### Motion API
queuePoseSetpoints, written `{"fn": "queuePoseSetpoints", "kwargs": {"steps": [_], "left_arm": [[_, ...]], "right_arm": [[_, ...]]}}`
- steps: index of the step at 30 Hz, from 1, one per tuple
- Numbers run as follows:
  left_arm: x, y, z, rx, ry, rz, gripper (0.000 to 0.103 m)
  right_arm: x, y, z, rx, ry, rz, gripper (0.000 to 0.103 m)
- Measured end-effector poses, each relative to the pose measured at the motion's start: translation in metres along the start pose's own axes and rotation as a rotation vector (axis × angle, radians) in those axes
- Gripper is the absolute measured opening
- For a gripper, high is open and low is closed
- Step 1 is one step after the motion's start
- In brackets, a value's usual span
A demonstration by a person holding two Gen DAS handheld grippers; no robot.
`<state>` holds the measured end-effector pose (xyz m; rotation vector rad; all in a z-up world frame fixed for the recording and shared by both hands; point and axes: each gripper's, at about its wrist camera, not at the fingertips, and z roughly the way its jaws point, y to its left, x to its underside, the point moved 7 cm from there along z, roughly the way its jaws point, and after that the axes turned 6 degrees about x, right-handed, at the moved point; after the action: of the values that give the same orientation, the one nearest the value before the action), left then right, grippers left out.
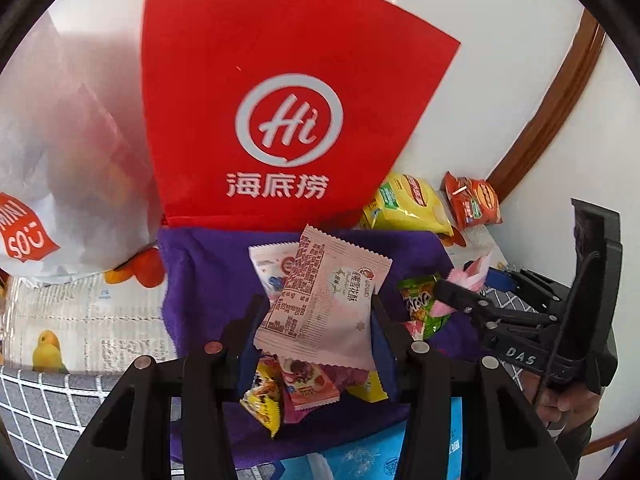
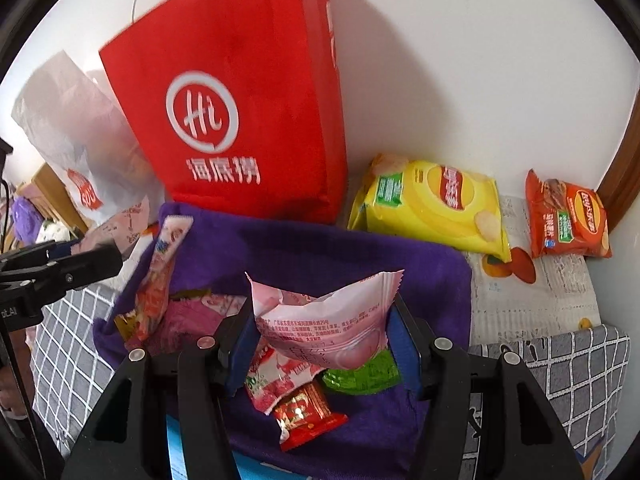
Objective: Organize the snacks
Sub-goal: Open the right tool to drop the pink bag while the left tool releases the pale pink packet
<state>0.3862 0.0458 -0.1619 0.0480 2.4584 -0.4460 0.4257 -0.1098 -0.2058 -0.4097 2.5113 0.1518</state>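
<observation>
Behind: red "Hi" bag point(image 1: 280, 100); yellow chips point(image 2: 432, 204), seemingly Lay's.

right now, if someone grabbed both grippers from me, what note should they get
Left hand-held gripper: shut on a pale pink snack packet, held over the purple cloth.
Right hand-held gripper: shut on a pink-and-white snack packet, also over the cloth.
Small loose snacks lie piled on the cloth. The yellow chip bag and orange chip bag lie by the wall, right of the red tote bag.
Done: both packets picked up. Left: place them, then sort the pile.
</observation>
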Motion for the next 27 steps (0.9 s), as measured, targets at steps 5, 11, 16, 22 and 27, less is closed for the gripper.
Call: {"fn": "queuePoseSetpoints", "kwargs": {"steps": [5,11,16,22,27], "left_arm": [[0.008,-0.004,0.016,-0.003,0.046,-0.003,0.046],[0.015,0.0,0.028,-0.009,0.082,-0.026,0.046],[0.018,-0.001,0.036,0.001,0.11,-0.037,0.046],[0.02,0.002,0.041,0.007,0.127,-0.053,0.046],[0.021,0.001,0.042,0.008,0.128,-0.05,0.046]], "right_arm": [[0.008,0.011,0.006,-0.019,0.035,-0.046,0.06],[0.014,0.011,0.014,-0.009,0.073,-0.043,0.061],[0.017,0.009,0.019,-0.001,0.103,-0.038,0.062],[0.013,0.003,0.009,0.008,0.094,-0.028,0.068],[0.006,-0.009,-0.009,0.02,0.057,0.018,0.073]]}}
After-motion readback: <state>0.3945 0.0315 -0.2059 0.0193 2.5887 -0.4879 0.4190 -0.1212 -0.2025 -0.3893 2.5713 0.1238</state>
